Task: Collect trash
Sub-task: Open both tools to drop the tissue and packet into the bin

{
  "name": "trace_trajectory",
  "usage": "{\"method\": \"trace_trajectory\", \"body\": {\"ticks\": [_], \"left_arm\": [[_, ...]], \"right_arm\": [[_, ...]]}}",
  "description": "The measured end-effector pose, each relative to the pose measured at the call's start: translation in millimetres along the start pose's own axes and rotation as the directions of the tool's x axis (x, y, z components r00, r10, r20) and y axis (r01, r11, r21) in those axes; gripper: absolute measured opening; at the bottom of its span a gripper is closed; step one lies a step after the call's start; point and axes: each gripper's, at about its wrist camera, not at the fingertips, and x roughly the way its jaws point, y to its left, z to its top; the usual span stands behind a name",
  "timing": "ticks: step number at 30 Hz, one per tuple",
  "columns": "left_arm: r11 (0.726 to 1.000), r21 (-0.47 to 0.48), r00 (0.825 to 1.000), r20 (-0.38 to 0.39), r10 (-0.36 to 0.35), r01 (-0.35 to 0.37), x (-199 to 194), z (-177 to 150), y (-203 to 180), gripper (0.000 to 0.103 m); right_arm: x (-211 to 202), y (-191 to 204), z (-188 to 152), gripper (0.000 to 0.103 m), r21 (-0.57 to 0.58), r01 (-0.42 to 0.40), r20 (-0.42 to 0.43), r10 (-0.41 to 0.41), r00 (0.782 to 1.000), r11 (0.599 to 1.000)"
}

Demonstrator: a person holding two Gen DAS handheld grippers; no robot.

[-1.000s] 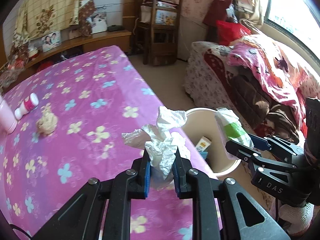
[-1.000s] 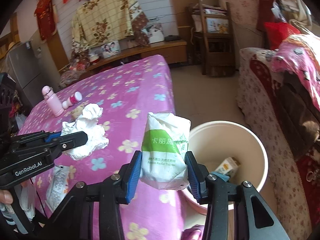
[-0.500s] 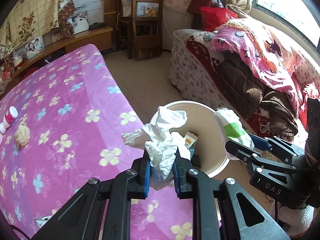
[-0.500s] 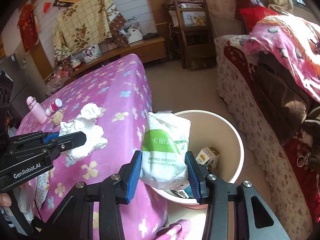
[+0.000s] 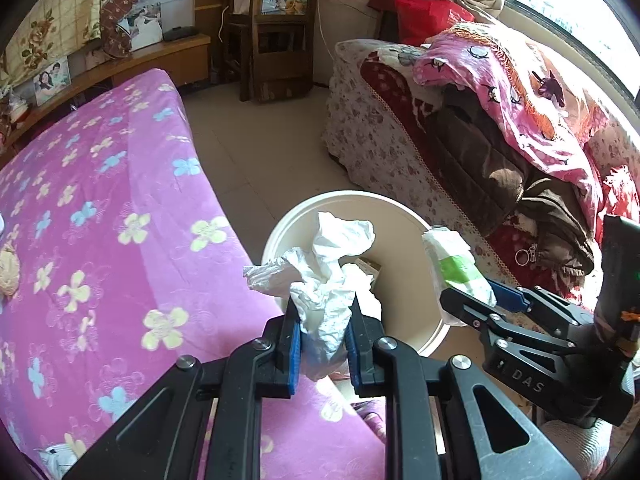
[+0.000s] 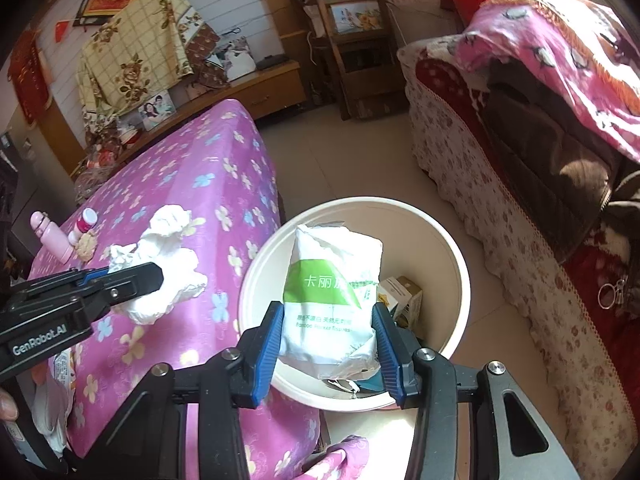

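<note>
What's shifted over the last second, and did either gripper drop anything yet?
Both grippers have swung from over the purple flowered bedspread toward the cream round bin. Nothing dropped: the left gripper stays shut on the crumpled white tissue, the right gripper on the green-and-white tissue packet. Bin contents unchanged.

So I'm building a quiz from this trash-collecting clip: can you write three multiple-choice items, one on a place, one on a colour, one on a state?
1. Where is the bin?
A. on the table
B. on the floor beside the table
C. on the sofa

2. What colour is the band on the tissue pack?
A. green
B. red
C. black

3. The left gripper is
A. open and empty
B. shut on the crumpled tissue
C. out of view

Answers: B, it stands on the tiles by the purple tablecloth; A, green under white; B, the pads pinch the wad.
</note>
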Motion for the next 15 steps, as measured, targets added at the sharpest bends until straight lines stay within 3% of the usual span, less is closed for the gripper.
{"method": "trace_trajectory", "body": {"ticks": [5, 8, 9, 15], "left_arm": [[1.0, -0.012, 1.0, -0.003, -0.015, 0.015, 8, 1, -1, 0.025], [1.0, -0.021, 1.0, -0.012, -0.02, 0.02, 11, 0, 1, 0.05], [0.999, -0.024, 1.0, -0.011, -0.021, 0.021, 11, -1, 1, 0.054], [1.0, -0.014, 1.0, -0.003, -0.003, 0.003, 7, -4, 2, 0.054]], "right_arm": [[11, -4, 3, 0.056, 0.011, 0.016, -0.008, -0.016, 1.0, 1.0], [18, -8, 5, 0.067, 0.024, 0.014, -0.016, -0.013, 1.0, 1.0], [19, -10, 5, 0.067, 0.036, 0.012, -0.012, -0.011, 1.0, 0.999], [22, -14, 0, 0.067, 0.062, 0.005, -0.022, -0.003, 1.0, 0.998]]}}
